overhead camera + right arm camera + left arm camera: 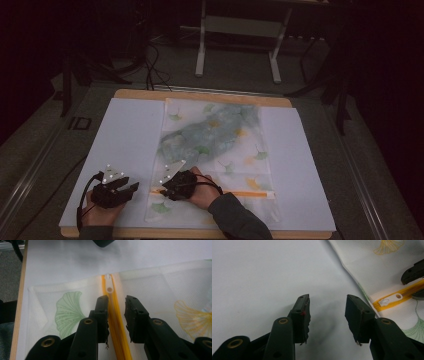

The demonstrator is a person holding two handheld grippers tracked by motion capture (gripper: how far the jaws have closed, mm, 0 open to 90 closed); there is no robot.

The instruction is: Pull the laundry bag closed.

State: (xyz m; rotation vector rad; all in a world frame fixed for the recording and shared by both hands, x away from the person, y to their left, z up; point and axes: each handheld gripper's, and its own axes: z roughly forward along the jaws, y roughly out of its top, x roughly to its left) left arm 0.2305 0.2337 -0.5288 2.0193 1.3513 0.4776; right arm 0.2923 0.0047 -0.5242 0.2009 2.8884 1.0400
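Progress looks early, judging by how things lie: a translucent mesh pouch (212, 155) printed with ginkgo leaves lies flat in the middle of the frame on a white sheet (125, 145) covering the bench (200, 95), with a bluish bundle inside its upper half. Its orange zipper (240, 193) runs across the lower part of the pouch, and the white zipper pull (109, 287) sits at the end nearest the pouch's edge. The right hand-held gripper (117, 302) straddles the zipper just short of the pull, jaws apart, grasping nothing yet. The left hand-held gripper (327, 311), at lower left of the high view, hangs released over bare sheet beside the pouch. Whether the zipper is meant to be drawn open or closed, I cannot tell; catching the pull seems to remain.
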